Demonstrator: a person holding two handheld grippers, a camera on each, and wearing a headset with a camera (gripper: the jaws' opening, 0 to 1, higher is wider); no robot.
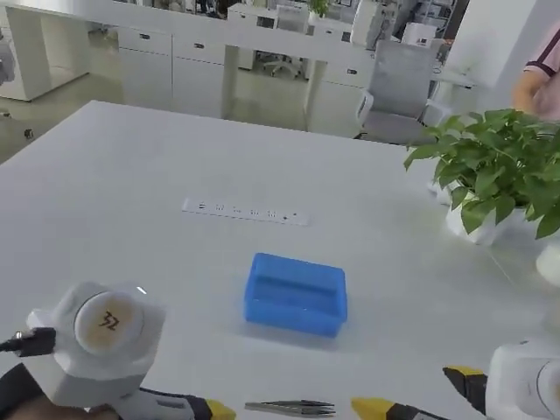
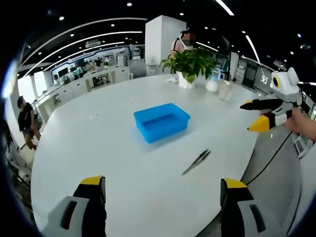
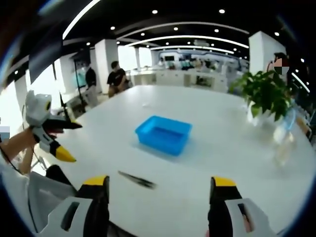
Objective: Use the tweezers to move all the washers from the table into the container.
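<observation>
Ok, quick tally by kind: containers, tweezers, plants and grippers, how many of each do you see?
Container: 1
Tweezers: 1
Plant: 1
Grippers: 2, the left gripper and the right gripper
Total: 5

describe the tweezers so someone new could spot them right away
Start at the white table and find the blue container in its middle. The tweezers lie flat on the table between that container and the near edge. They are the one thin, dark metal piece there, tapering to a point.
</observation>
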